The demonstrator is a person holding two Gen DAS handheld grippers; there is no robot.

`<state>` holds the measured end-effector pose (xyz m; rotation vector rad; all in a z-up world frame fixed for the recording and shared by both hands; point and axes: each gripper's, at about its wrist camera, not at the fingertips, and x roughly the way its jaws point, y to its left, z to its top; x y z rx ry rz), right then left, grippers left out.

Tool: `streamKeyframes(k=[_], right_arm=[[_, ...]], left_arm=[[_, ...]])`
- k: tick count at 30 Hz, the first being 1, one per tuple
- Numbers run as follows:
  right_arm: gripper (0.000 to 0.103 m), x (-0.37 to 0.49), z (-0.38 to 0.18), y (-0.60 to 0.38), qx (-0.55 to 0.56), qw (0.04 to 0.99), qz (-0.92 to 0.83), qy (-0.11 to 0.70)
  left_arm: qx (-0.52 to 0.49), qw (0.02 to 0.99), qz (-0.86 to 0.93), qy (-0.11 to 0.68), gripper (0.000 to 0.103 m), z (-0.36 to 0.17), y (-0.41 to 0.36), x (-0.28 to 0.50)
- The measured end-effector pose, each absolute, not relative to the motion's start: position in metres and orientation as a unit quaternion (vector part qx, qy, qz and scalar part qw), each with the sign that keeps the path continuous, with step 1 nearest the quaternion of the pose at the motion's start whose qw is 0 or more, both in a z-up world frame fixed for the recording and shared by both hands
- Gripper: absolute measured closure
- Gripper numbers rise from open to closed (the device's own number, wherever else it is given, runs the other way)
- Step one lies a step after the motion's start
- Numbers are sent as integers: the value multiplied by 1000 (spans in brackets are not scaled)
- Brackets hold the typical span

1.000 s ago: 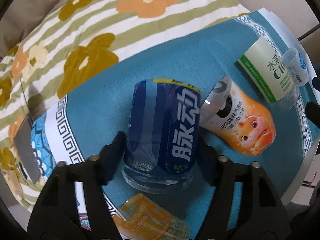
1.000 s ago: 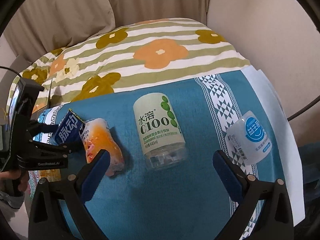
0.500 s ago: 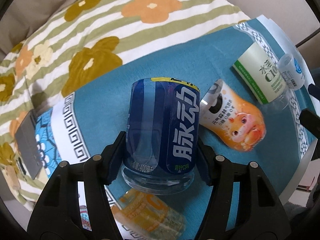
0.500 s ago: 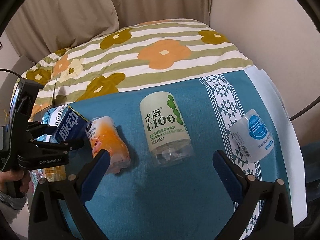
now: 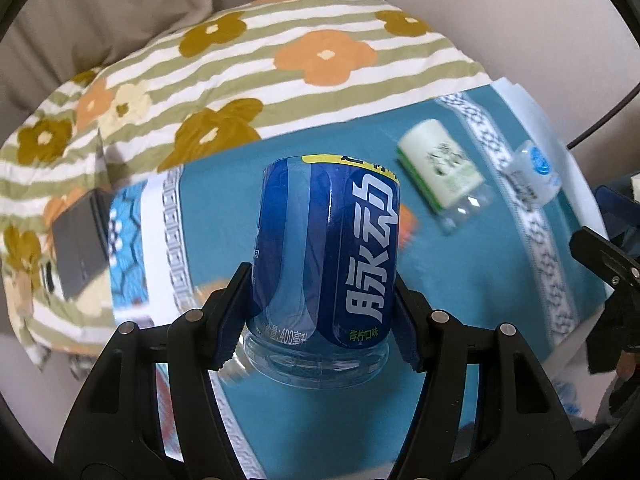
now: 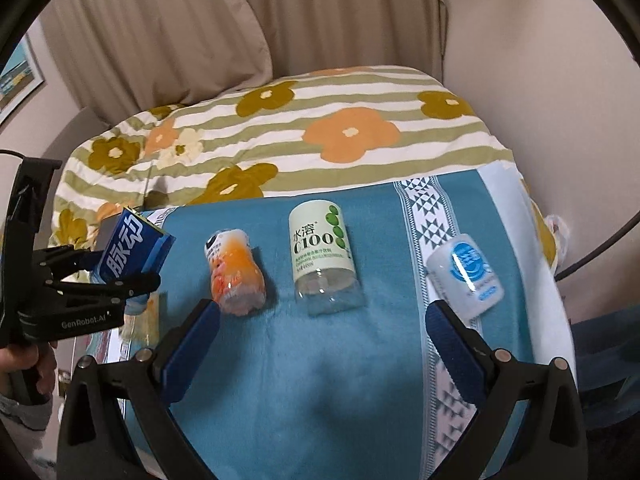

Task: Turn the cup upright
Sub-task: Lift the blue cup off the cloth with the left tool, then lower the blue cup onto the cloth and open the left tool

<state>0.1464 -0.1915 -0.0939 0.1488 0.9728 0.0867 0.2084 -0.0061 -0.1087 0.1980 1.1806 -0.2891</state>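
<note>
My left gripper point(image 5: 324, 312) is shut on a blue-labelled bottle cup point(image 5: 328, 256), with a pad on each side near its clear end. It holds the cup lifted above the teal cloth point(image 5: 224, 208). In the right wrist view the cup point(image 6: 132, 252) hangs tilted in the left gripper point(image 6: 116, 280) at the left edge. My right gripper point(image 6: 320, 340) is open and empty over the cloth point(image 6: 320, 380). An orange cup point(image 6: 236, 276), a green C100 cup point(image 6: 322, 252) and a white-blue cup point(image 6: 466, 276) lie on their sides beyond it.
A floral striped blanket point(image 6: 320, 136) covers the bed behind the cloth. A dark phone-like slab point(image 5: 80, 248) lies at the left. The C100 cup point(image 5: 440, 172) and white-blue cup point(image 5: 532, 172) lie at the right. A wall and curtain stand behind.
My left gripper has lifted the blue cup off the cloth and raised it, so the orange cup and other bottles now sit farther below. My right gripper has pulled back slightly.
</note>
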Motion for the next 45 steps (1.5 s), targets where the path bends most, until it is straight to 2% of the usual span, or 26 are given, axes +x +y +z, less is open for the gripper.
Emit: streamKeyframes(k=[5,12,24,36,37,39,40,41,45], right_arm=[[1,122,-90,-213,52,881,68,465],[1,99,-100,-235,29,880,102,464],[1,91,-142,-246,37,854,121,504],[1,87,-153,-240,48,848,124,513],[1,88,-152,-240,53,847,125,513],[1,89,-152,-242,59,848,125,512],[1,89,-151,-242,62,848,124,511],[1,89,-151,-243,63,848,124,511],[1,89,-150,-245,65,850,121,509]], left_arm=[[58,819,-119,559,35,-109,-29,167],[-5,805,-96,586,35,-139,-59,129],[-63,774,-62,627,35,-202,-67,118],[-81,774,-56,625,34,-210,-67,122],[-81,774,-56,626,33,-210,-66,122],[-82,773,-57,626,22,-210,-66,123],[-83,774,-57,625,11,-210,-67,124],[-83,778,-55,621,5,-208,-67,124],[-81,782,-53,615,4,-205,-68,125]])
